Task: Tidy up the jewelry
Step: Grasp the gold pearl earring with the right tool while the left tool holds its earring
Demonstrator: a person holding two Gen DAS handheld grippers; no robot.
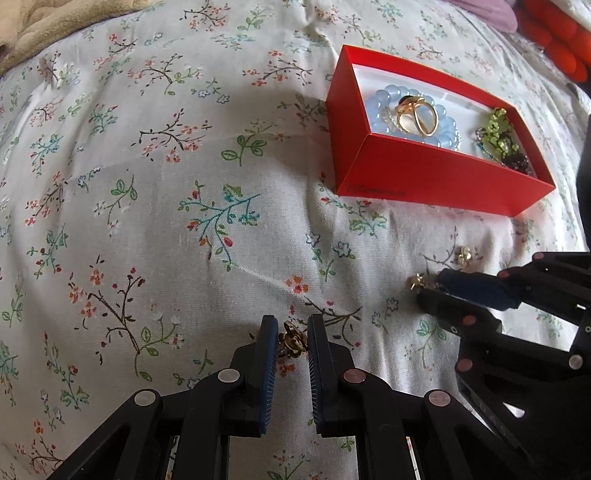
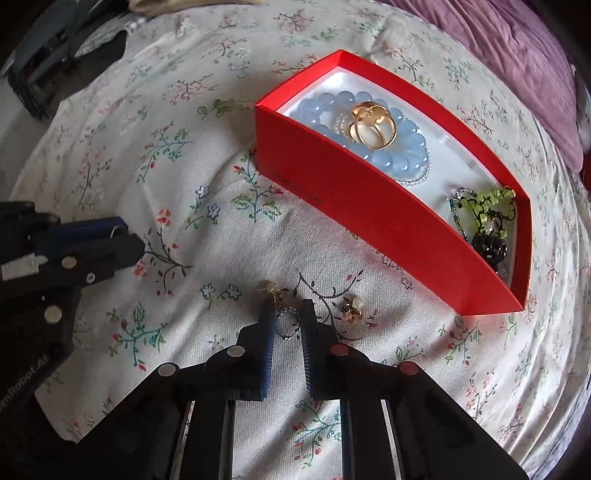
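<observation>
In the left wrist view my left gripper (image 1: 291,325) points down at the flowered bedsheet (image 1: 166,221), shut on a small gold earring (image 1: 291,341). My right gripper (image 1: 424,286) comes in from the right, its tips closed on a second gold earring (image 1: 415,282). In the right wrist view this dangling earring (image 2: 284,317) sits pinched between the pads of the right gripper (image 2: 288,310). A third earring (image 2: 352,306) lies loose on the sheet just right of it. Behind stands the open red box (image 2: 351,206), holding a blue bead bracelet (image 2: 391,158), gold rings (image 2: 373,125) and green bead jewelry (image 2: 487,210).
The left gripper (image 2: 127,236) shows at the left edge of the right wrist view. A beige blanket (image 1: 44,26) lies at the far left, a purple cloth (image 2: 517,55) and an orange object (image 1: 557,37) beyond the box. A dark case (image 2: 55,48) sits off the sheet's corner.
</observation>
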